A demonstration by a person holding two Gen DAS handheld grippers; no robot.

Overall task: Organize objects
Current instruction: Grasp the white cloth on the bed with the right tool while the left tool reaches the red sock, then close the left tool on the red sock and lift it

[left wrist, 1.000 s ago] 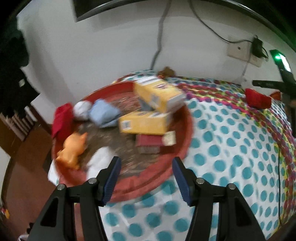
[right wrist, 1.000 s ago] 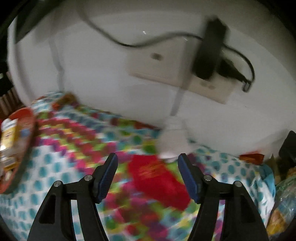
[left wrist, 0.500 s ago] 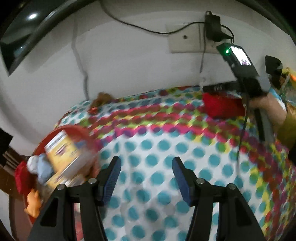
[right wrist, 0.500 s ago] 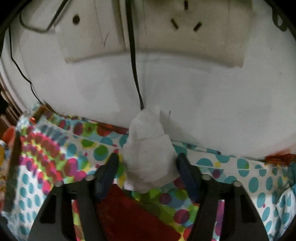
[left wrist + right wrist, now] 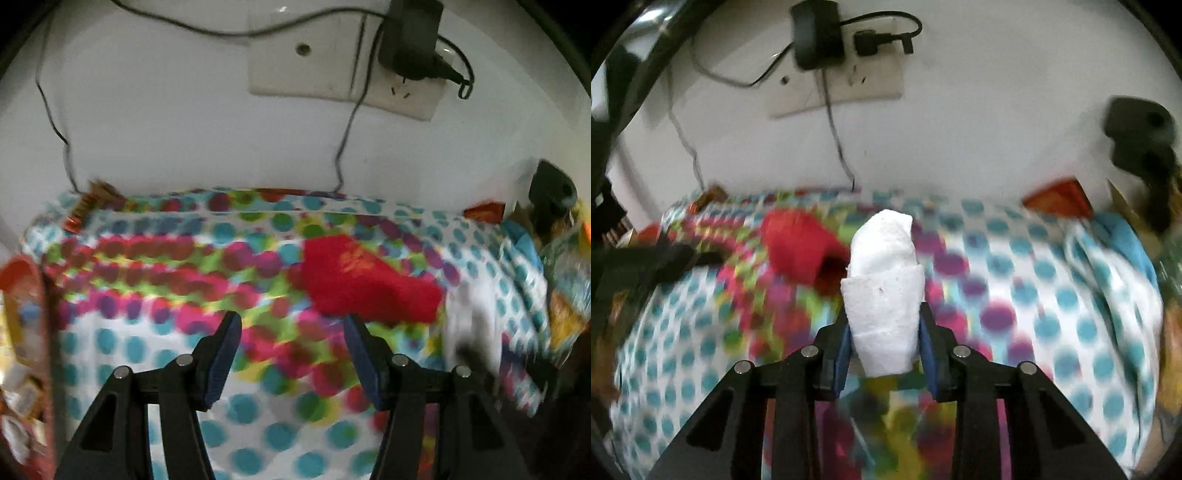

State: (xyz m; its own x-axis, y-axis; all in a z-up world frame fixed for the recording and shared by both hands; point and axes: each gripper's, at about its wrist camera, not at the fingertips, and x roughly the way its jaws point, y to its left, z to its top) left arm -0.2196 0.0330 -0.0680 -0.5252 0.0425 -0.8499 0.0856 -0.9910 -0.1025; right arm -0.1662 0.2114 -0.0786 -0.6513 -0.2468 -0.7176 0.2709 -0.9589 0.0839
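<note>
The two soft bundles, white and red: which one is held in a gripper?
The white bundle, pinched by the right gripper. The red bundle lies free on the dotted cloth.

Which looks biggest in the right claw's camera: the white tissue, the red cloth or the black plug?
1. white tissue, though it sits nearest the camera, in the right claw.
2. red cloth.
3. black plug, far away on the wall.

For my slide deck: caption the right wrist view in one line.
Right gripper shut on a folded white cloth, its fingers having just closed, above the polka-dot tablecloth near a red cloth.
</note>
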